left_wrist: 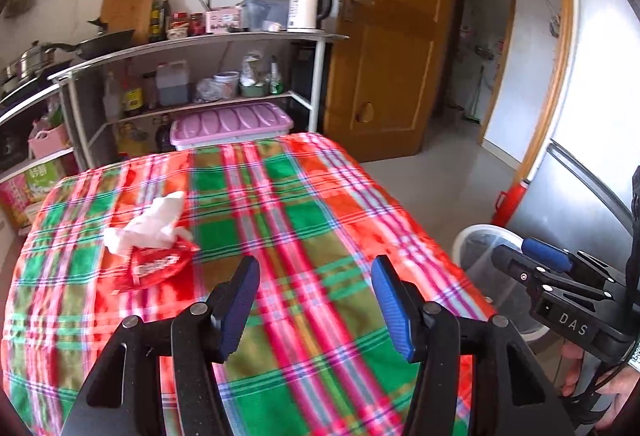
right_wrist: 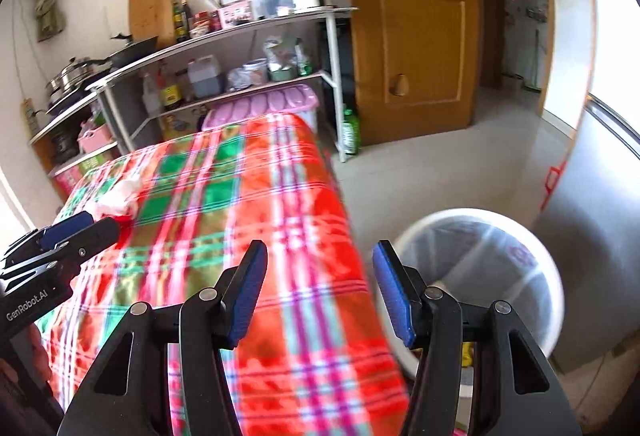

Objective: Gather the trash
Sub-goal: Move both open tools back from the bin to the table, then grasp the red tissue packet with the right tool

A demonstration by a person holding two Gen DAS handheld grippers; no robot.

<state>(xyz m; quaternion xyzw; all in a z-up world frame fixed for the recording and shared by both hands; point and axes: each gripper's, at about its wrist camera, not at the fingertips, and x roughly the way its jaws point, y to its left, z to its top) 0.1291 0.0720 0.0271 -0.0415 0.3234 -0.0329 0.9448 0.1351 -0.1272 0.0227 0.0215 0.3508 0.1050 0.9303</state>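
Note:
A red tissue pack (left_wrist: pixel 154 266) with a white tissue (left_wrist: pixel 148 222) sticking out lies on the plaid tablecloth (left_wrist: pixel 304 196), left of centre. My left gripper (left_wrist: pixel 316 306) is open and empty, above the cloth to the right of the pack. My right gripper (right_wrist: pixel 320 292) is open and empty, above the table's right edge beside a white bin (right_wrist: pixel 520 236) lined with a clear bag. The bin also shows in the left wrist view (left_wrist: pixel 476 240). The tissue shows in the right wrist view (right_wrist: pixel 120 198), behind the left gripper's side.
A metal shelf rack (left_wrist: pixel 192 48) with bottles, pots and a kettle (left_wrist: pixel 310 2) stands behind the table. A pink-lidded box (left_wrist: pixel 230 122) sits at its foot. A wooden door (left_wrist: pixel 394 36) stands open at the back. A grey fridge (left_wrist: pixel 600 116) is at the right.

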